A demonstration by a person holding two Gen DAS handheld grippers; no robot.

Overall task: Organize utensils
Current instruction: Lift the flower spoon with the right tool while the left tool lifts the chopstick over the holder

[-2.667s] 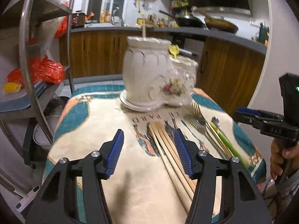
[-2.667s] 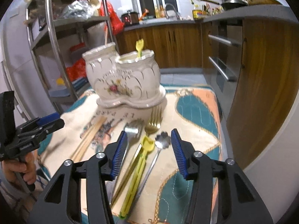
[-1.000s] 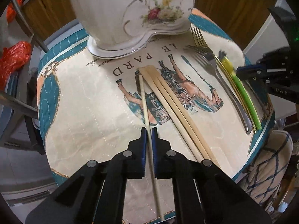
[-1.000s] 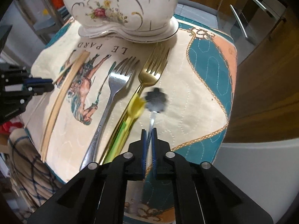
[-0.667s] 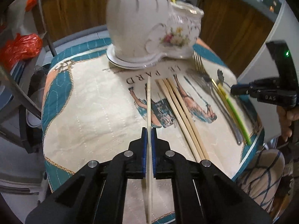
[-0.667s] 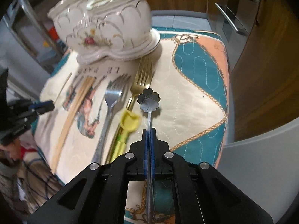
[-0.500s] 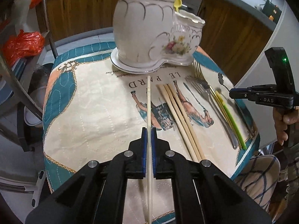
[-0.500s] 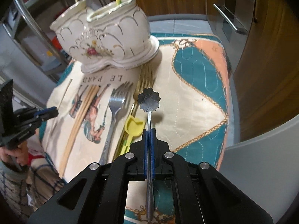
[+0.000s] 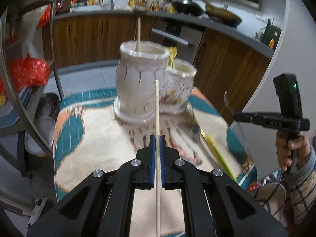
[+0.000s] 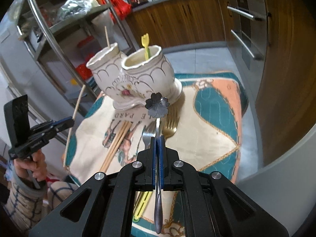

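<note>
My left gripper is shut on a single wooden chopstick, lifted off the cloth and pointing at the white two-cup ceramic holder. The tall cup holds one chopstick; the short cup holds a yellow utensil. My right gripper is shut on a metal spoon with a flower-shaped bowl, raised above the table near the holder. On the cloth lie several chopsticks, a silver fork, a gold fork and a yellow-green utensil.
The small table wears a patterned cloth with teal and peach corners. A steel shelf rack with red bags stands on the holder's side. Wooden kitchen cabinets and an oven front lie behind. A person's hand and checked sleeve hold the other gripper.
Both grippers have risen off the cloth and tilted up, the left carrying the chopstick and the right carrying the flower spoon. The holder's rims have come into view.
</note>
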